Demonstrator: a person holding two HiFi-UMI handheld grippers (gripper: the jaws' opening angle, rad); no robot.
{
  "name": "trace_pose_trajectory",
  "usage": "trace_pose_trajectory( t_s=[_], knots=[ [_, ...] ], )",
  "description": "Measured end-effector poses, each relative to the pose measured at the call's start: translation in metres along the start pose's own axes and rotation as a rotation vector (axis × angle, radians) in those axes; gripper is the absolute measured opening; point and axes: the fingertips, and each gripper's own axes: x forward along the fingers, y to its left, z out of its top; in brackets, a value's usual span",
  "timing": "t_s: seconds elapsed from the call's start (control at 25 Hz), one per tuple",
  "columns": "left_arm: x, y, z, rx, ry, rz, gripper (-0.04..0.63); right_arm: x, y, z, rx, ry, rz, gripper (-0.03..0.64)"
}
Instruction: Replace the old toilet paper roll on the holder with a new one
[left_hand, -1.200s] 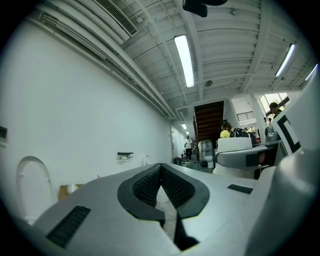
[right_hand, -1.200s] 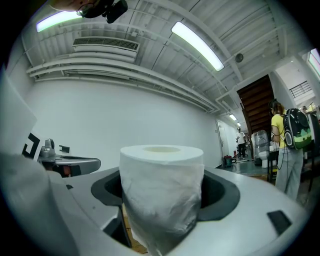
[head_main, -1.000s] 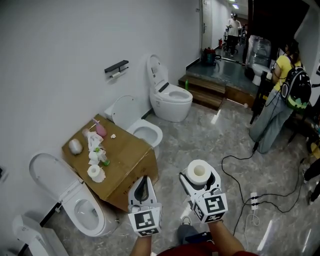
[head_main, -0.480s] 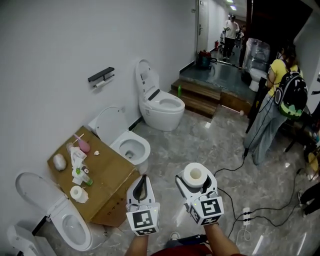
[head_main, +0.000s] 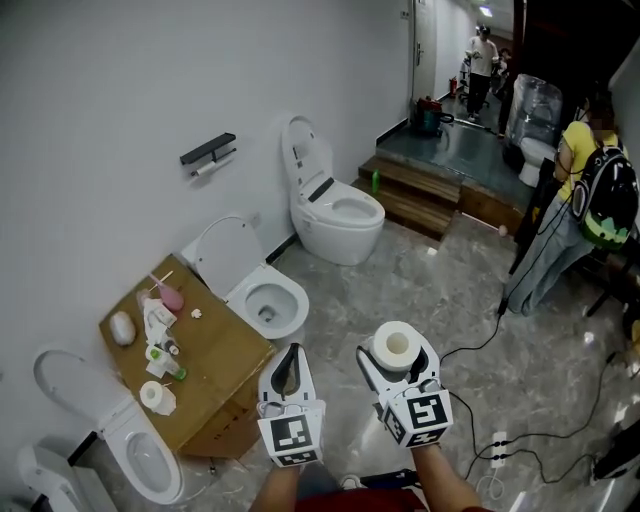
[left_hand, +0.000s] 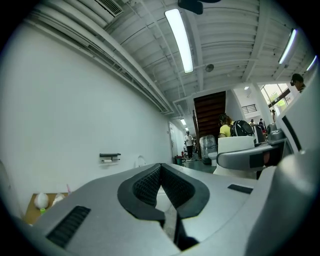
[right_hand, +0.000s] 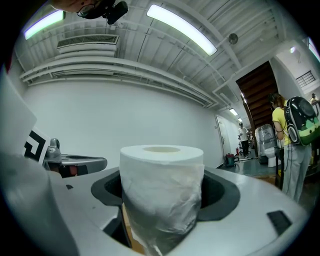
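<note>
toilet paper roll (head_main: 397, 345), new and white, stands upright between the jaws of the right gripper (head_main: 397, 356), which clasp it on both sides. the right gripper view shows its crinkled side and the open core on top.

a plain white wall (head_main: 100, 90) runs along the left, and a grey marbled floor (head_main: 450, 290) spreads below. three white toilets stand in a row against the wall: the far toilet (head_main: 338, 205) with its lid up, the middle toilet (head_main: 255, 290) and the near toilet (head_main: 125, 440). a cardboard box (head_main: 220, 365) sits between the middle and near ones. a person (head_main: 590, 185) in a yellow top with a backpack stands at far right.

the left gripper (head_main: 290, 352), held just beside the right one at bottom centre, has its jaws clenched together with nothing in them.

on the wall, left of the far toilet, a black holder (head_main: 208, 150) carries the old roll (head_main: 207, 168), thin and whitish, well apart from both grippers. on the box lie a small white roll (head_main: 157, 397), a pink item (head_main: 171, 297) and other small bits.
</note>
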Motion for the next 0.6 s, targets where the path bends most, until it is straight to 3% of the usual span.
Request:
trace_pose_trajectory(
  t_s=[0.32,0.6],
  knots=[
    [0.074,0.023,-0.015,-0.004,0.012,-0.012,0.015,0.073,-0.015,-0.008,0.0,0.004,0.014,0.407],
    [0.174,0.056,-0.016,-0.008,0.0,-0.03,0.015,0.173,-0.04,-0.002,-0.008,0.003,0.007,0.407]
  ],
)
